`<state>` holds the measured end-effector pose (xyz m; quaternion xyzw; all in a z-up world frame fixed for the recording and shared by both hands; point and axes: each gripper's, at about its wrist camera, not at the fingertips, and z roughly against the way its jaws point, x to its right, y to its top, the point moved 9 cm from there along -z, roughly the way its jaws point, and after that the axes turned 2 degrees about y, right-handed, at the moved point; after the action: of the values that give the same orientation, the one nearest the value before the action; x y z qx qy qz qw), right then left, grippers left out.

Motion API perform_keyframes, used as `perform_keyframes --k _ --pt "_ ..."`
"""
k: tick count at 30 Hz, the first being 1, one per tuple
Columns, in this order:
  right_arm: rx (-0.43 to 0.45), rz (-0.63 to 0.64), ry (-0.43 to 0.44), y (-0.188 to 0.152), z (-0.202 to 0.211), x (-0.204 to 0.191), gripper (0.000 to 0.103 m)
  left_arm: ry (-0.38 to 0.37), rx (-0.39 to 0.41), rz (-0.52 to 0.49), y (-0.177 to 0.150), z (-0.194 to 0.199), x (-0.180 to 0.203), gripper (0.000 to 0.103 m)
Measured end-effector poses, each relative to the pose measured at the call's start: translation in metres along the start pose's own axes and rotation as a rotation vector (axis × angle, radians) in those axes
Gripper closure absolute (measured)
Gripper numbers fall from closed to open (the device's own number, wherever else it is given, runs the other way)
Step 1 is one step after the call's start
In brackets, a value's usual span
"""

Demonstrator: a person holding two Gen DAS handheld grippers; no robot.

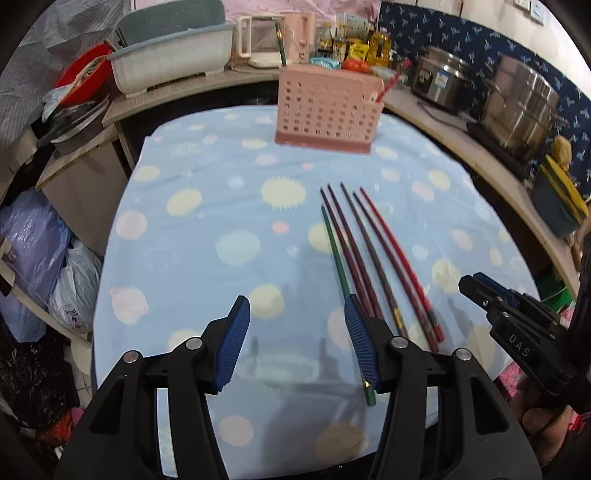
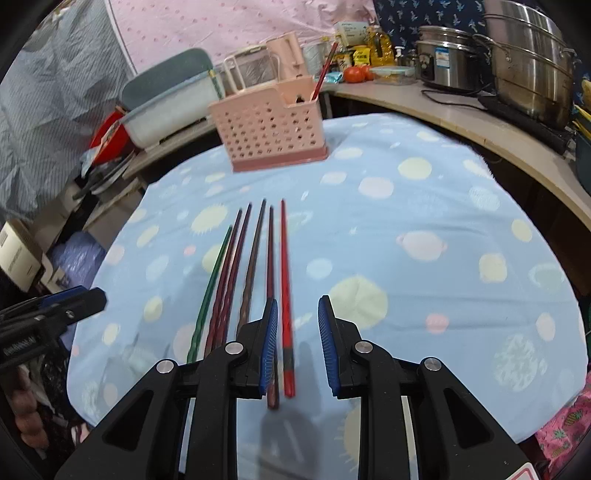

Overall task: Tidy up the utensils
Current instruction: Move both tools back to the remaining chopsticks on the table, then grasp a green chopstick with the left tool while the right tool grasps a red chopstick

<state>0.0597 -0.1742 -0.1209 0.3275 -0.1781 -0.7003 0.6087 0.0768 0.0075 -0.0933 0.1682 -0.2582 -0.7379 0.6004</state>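
Cloth (image 1: pixel 207 236) over the worktop: pale blue, dotted with cream, pink and light-blue rounds, some spiked like suns. Chopsticks on it: one green chopstick (image 1: pixel 334 251), several dark maroon chopsticks (image 2: pixel 236 273), one bright red chopstick (image 2: pixel 285 280) with a dark band near its thick end. Utensil basket (image 1: pixel 323 110): pale pink, perforated with rows of holes, darker pink base. Both grippers black with ribbed blue pads (image 1: pixel 231 343). Backdrop curtain (image 2: pixel 229 26) pink, finely dotted.

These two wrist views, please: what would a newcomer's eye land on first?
Six chopsticks lie fanned on the dotted blue cloth, one green, one bright red. Behind them stands a pink holder. Both grippers, left and right, are open over the near ends.
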Motion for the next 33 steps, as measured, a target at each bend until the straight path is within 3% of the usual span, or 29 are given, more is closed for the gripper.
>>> perform_keyframes --k 7,33 --pt "-0.023 0.034 -0.016 -0.024 -0.007 -0.003 0.08 -0.012 -0.05 -0.015 -0.037 -0.022 0.02 0.052" --pt "-0.059 0.043 -0.027 -0.045 -0.023 -0.001 0.085 -0.047 -0.115 -0.06 -0.069 -0.043 0.047 0.052"
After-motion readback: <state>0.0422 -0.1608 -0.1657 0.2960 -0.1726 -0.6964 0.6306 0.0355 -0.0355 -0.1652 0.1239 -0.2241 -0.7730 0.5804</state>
